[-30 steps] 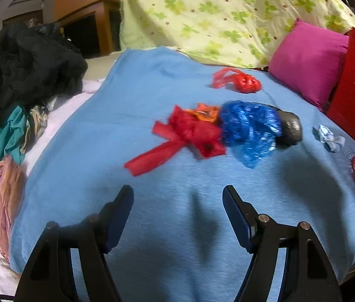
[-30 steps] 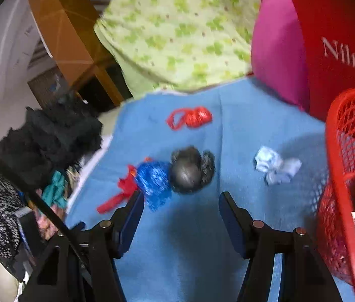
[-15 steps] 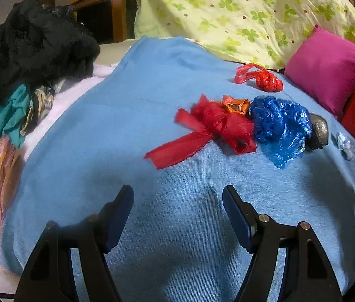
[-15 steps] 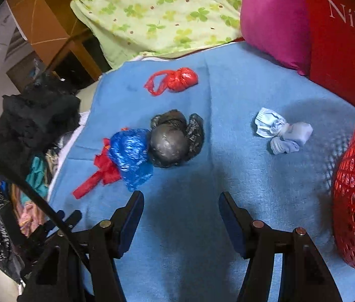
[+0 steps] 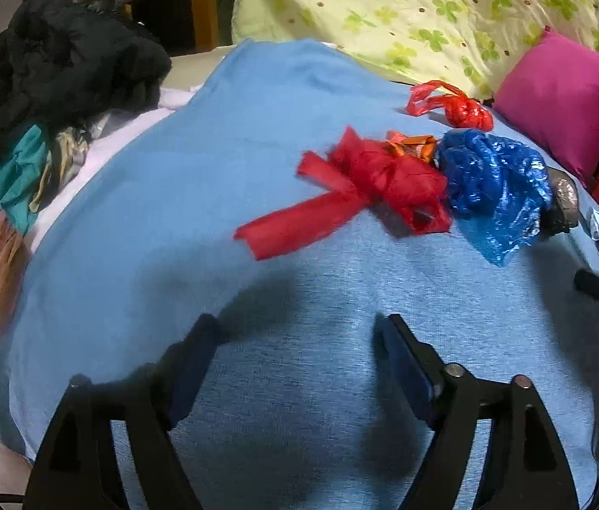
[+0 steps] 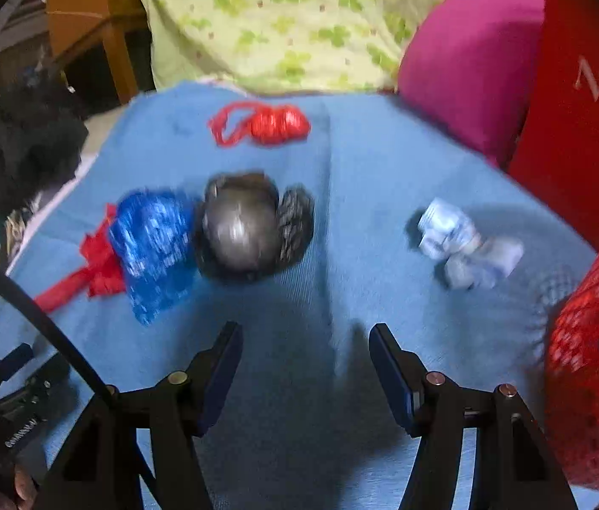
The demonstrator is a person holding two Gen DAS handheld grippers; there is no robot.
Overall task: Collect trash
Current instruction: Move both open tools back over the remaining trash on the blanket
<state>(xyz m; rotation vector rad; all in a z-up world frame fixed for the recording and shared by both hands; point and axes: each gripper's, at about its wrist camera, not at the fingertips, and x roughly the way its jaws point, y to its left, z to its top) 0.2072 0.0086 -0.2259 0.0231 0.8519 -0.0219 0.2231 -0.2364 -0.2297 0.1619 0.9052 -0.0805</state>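
Blanket (image 5: 171, 221), blue, covers the bed, with a red mesh basket (image 6: 597, 340) at its right edge. Trash lies across the middle: a blue bag (image 5: 495, 187) touching a red bag (image 5: 376, 187) on its left and a grey bag (image 6: 239, 229) on its right; a knotted red bag (image 6: 273, 125) farther off, a pale wad (image 6: 461, 246) near the basket. The left gripper (image 5: 295, 340) and right gripper (image 6: 303, 348) both hover over bare blanket, jaws apart and empty. The picture is blurred; I judge a hasty grab could pinch blanket, or drag touching bags together.
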